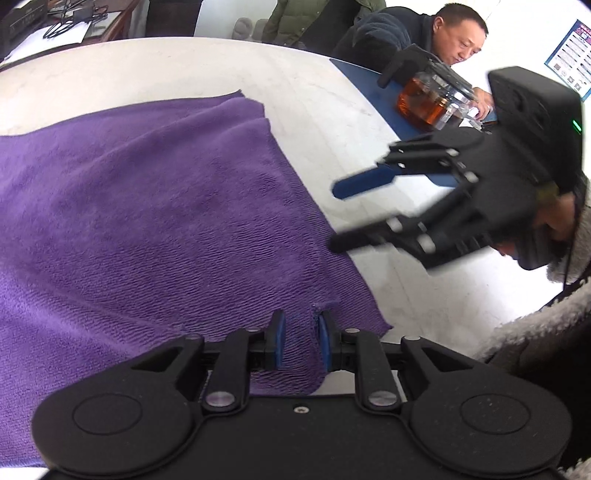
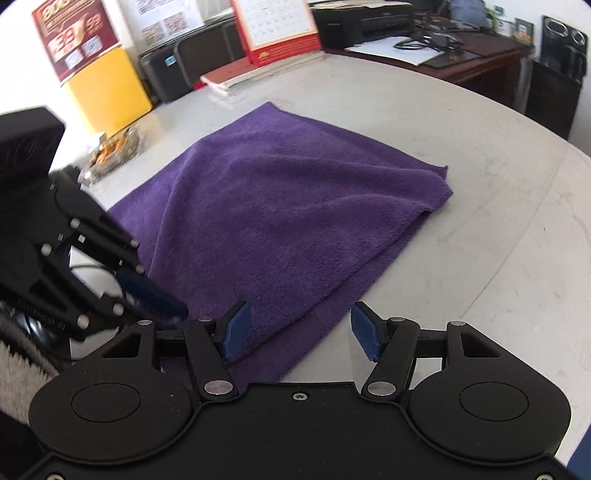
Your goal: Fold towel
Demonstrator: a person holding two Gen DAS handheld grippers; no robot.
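Towel [image 2: 280, 206], purple, lies spread on the pale tabletop [image 2: 461, 155] and appears already doubled over once: two layers show along its right side in the right wrist view. It looks like soft, ribbed microfibre, light and limp, with nothing stiff in it, so I judge it will sag and drag wherever it is not held. The nap should grip well against the blue pads; slipping seems unlikely, bunching more so. Best hold is at the near corners or along the near hem, pinching both layers together so the fold stays even.

Left hand-held gripper [image 1: 301, 341] has its pads nearly together with a ridge of the towel's near edge pinched up between them. No earlier picture is at hand to show any motion. Right hand-held gripper [image 2: 301, 330] stands about half open and holds nothing; its left pad lies over the towel's near corner, its right pad over bare tabletop.

Writing: a red calendar [image 2: 277, 26] and a red poster [image 2: 74, 37] stand at the far side, and a blue-bordered sheet [image 1: 574, 55] hangs on the wall, all too blurred or small to read
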